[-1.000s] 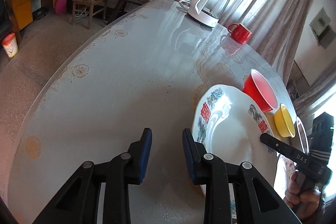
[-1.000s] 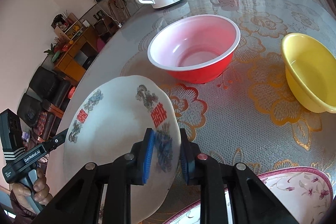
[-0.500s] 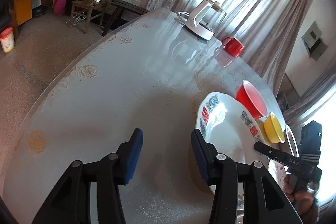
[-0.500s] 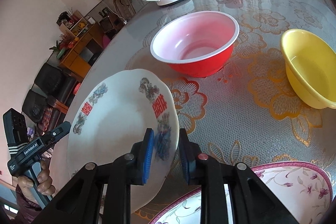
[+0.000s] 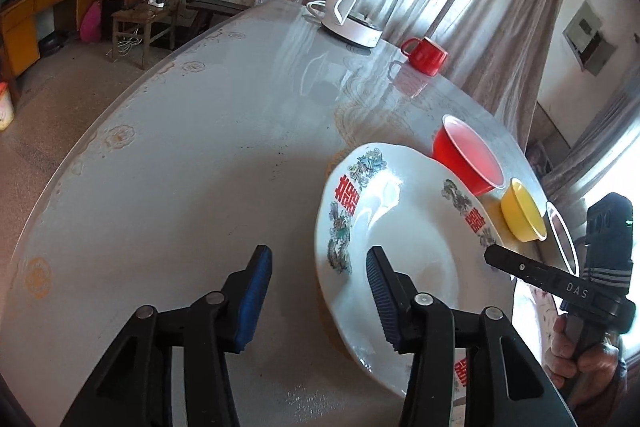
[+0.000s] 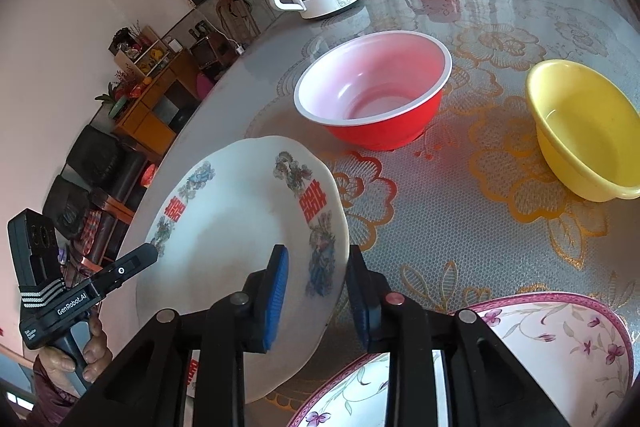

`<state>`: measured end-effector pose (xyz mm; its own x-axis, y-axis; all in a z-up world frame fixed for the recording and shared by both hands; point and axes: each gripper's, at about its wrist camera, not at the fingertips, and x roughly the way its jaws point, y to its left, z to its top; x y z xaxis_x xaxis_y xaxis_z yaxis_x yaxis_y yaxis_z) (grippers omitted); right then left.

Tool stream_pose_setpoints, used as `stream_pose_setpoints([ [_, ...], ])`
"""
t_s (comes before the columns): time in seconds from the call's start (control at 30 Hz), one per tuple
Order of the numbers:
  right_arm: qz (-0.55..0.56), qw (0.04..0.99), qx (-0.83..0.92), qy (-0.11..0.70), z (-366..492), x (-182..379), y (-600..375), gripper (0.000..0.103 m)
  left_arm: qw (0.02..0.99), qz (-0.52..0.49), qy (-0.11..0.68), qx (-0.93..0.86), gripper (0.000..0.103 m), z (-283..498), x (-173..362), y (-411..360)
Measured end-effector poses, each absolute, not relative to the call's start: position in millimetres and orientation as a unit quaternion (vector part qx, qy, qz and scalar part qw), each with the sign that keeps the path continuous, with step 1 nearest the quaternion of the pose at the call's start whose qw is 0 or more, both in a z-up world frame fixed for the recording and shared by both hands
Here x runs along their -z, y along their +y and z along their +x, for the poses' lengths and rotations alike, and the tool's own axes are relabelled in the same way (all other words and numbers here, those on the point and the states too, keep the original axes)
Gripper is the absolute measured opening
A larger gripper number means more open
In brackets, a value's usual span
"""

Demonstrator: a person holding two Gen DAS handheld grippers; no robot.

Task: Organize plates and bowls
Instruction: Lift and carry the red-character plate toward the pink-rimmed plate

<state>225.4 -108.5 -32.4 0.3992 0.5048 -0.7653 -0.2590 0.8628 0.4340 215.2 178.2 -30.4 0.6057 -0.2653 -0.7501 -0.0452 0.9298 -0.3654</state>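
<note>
Right tongs [image 6: 316, 283] are clamped on the white round porcelain plate's [image 6: 240, 227] rim, while left tongs [image 5: 318, 285], spread wide and empty, are held just beside it

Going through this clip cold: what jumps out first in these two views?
The big white plate with red double-happiness characters dominates, its rim between the blue pads of the right hand-held gripper, which look slightly apart. Behind it on the lace-patterned table stand a red bowl and a yellow bowl. The left hand-held gripper hangs open, holding nothing, beside the plate.
</note>
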Motion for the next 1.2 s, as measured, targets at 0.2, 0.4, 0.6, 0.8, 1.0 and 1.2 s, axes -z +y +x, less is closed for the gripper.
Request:
stream_pose_setpoints([
  [0.2,0.11,0.826,-0.23,0.503,224.8,38.6,-101.3,0.025,0.875,-0.132,0.459,0.081,0.029,225.7,35.5,163.7],
  [0.4,0.1,0.83,-0.222,0.502,227.3,41.0,-97.3,0.023,0.865,-0.14,0.475,0.085,0.028,235.4,38.9,165.3],
  [0.6,0.085,0.833,-0.216,0.502,224.4,39.8,-92.3,0.025,0.868,-0.131,0.471,0.088,0.026,224.6,35.3,162.6],
  [0.8,0.081,0.826,-0.224,0.512,228.2,40.3,-94.9,0.026,0.865,-0.141,0.472,0.091,0.034,230.5,36.3,170.7],
  [1.0,0.069,0.832,-0.223,0.504,225.8,40.4,-90.9,0.026,0.864,-0.127,0.477,0.094,0.028,235.3,36.5,160.6],
  [1.2,0.084,0.828,-0.223,0.508,221.4,37.4,-94.3,0.024,0.861,-0.145,0.476,0.105,0.026,218.8,34.8,168.4],
])
